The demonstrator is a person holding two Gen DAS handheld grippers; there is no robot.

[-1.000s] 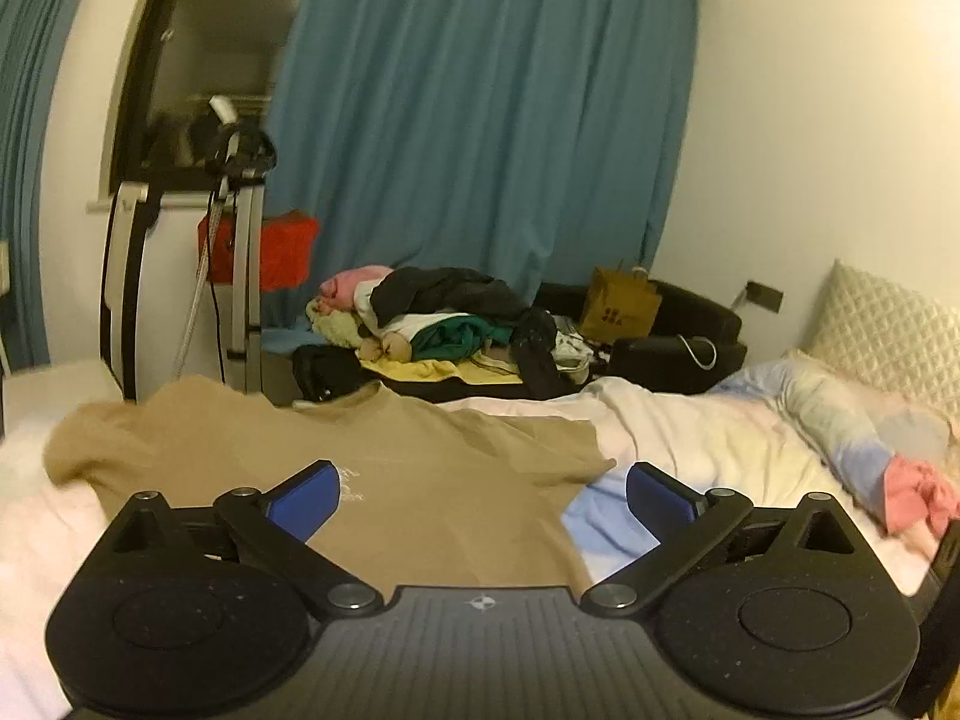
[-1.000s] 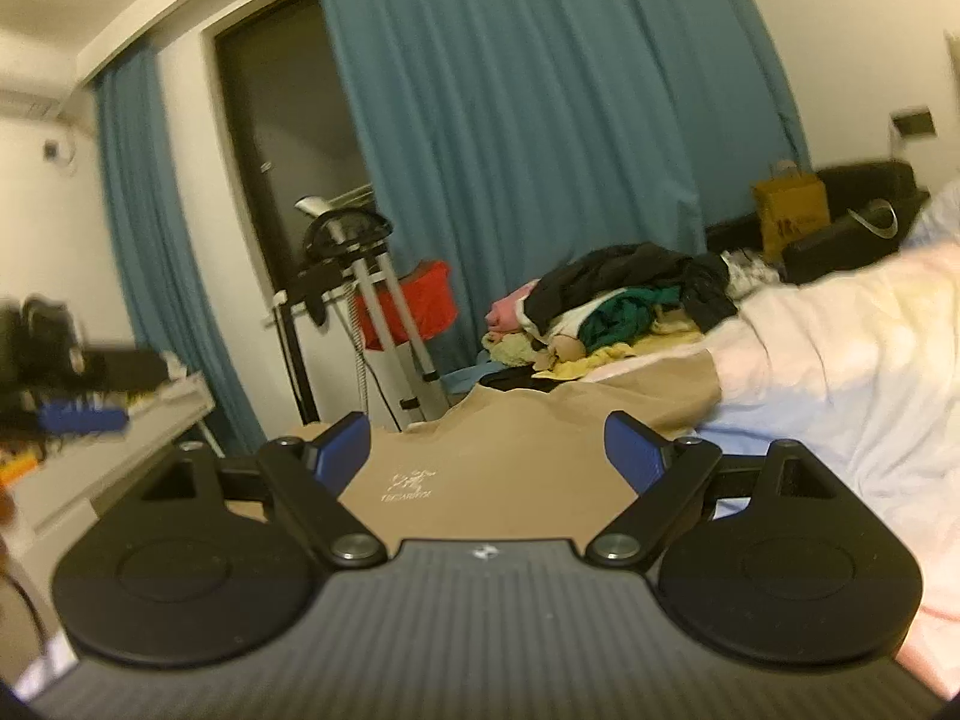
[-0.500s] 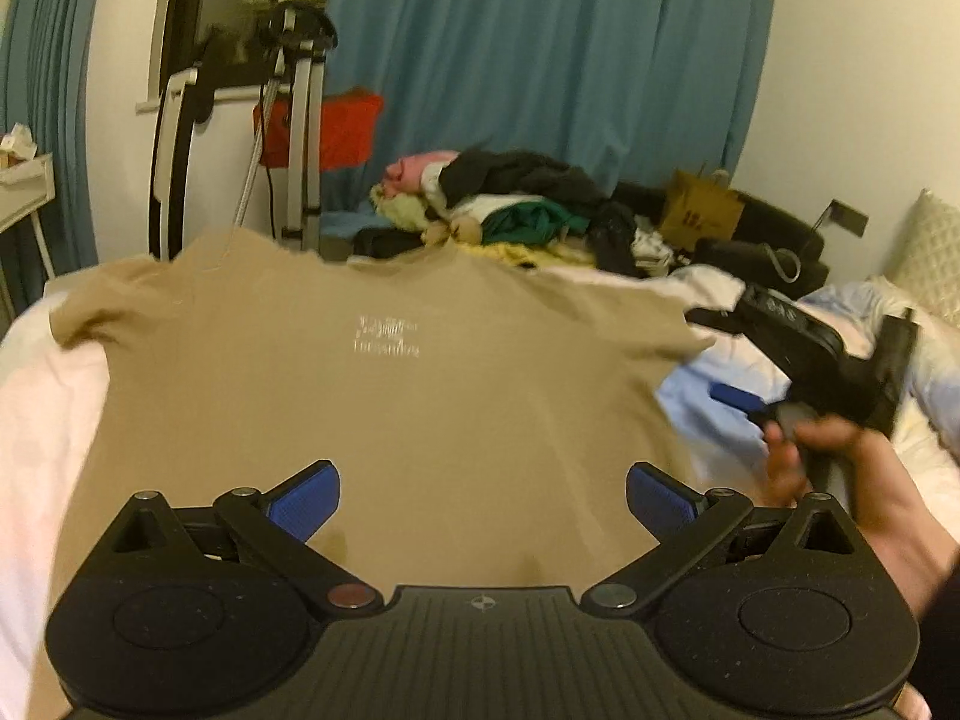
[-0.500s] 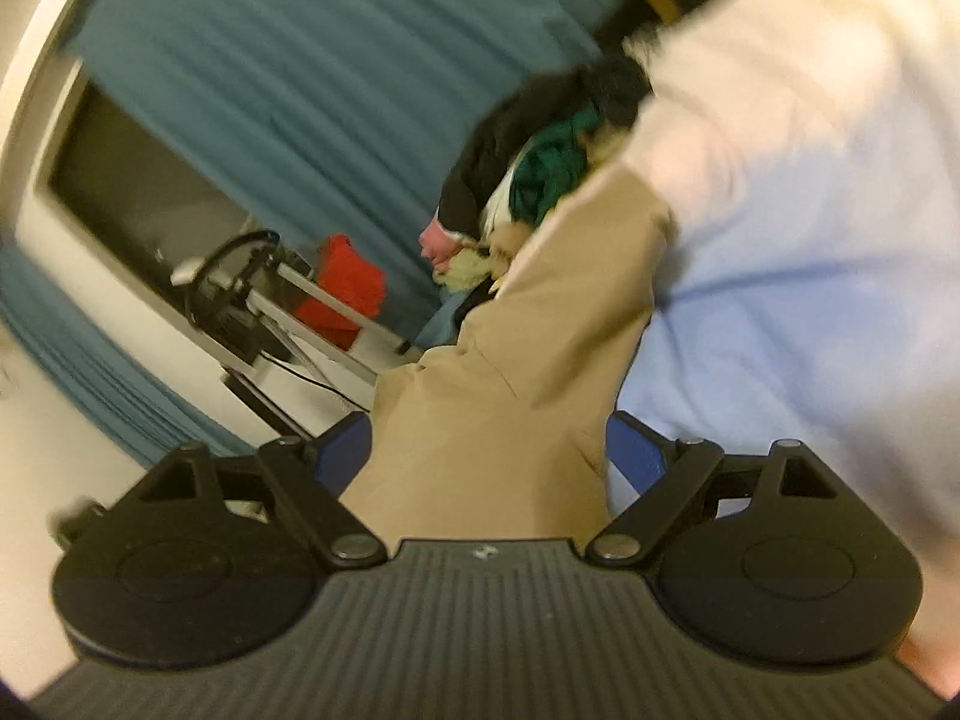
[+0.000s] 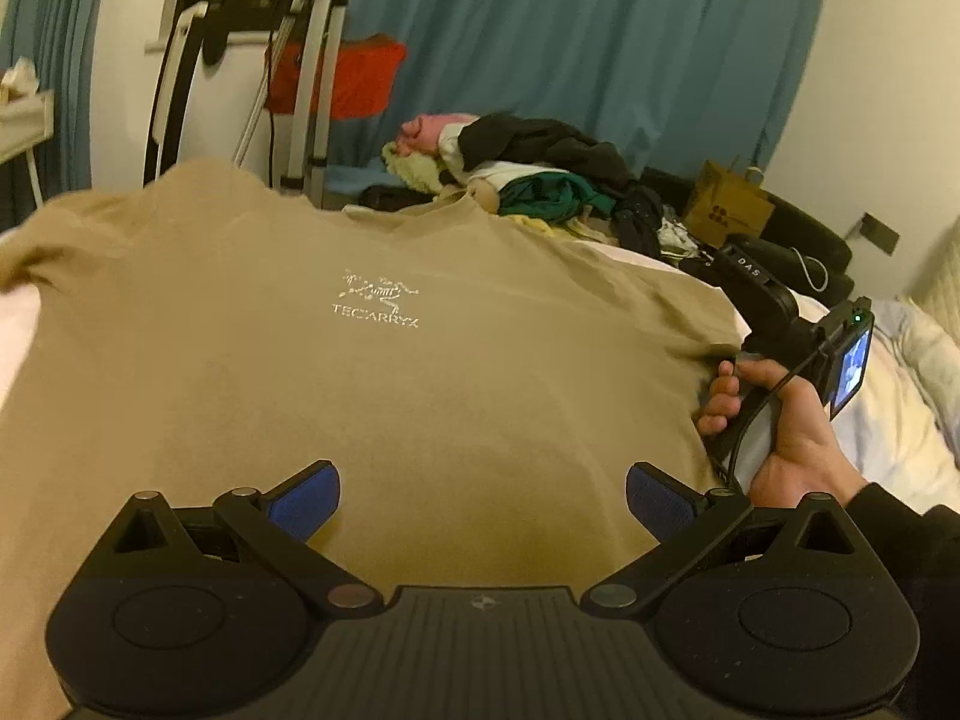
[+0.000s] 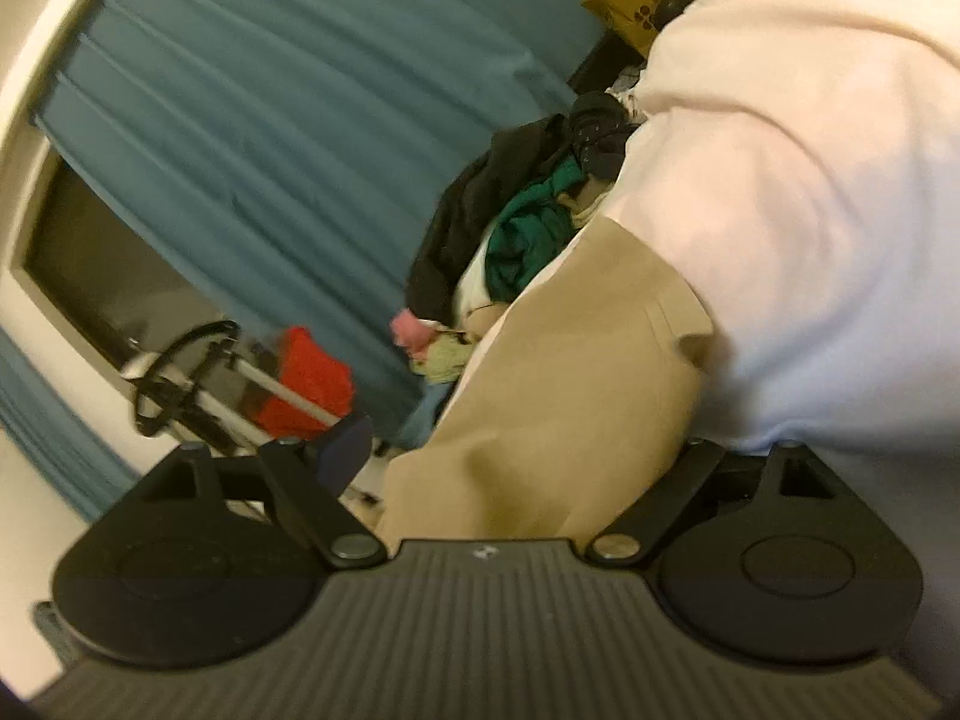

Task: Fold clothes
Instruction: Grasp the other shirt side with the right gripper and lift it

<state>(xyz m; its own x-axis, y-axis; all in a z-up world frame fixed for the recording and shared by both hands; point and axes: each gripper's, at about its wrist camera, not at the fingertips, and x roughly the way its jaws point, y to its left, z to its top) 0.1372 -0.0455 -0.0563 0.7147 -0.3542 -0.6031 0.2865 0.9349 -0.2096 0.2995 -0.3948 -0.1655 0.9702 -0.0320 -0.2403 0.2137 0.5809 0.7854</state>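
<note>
On the tan T-shirt (image 5: 372, 372) before me, a white skeleton emblem sits above a chest print that looks like "TEC'ARRYX", though the letters are blurred. The black body of my right gripper (image 5: 757, 294) bears the white letters "DAS". I read nothing else.

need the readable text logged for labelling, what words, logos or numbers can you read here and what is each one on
"TECARRYX", white print under a small skeleton logo, on the chest of the tan t-shirt.
"DAS", white letters on the black body of the right gripper.
Dark round marks on the yellow paper bag: too small to read.
</note>
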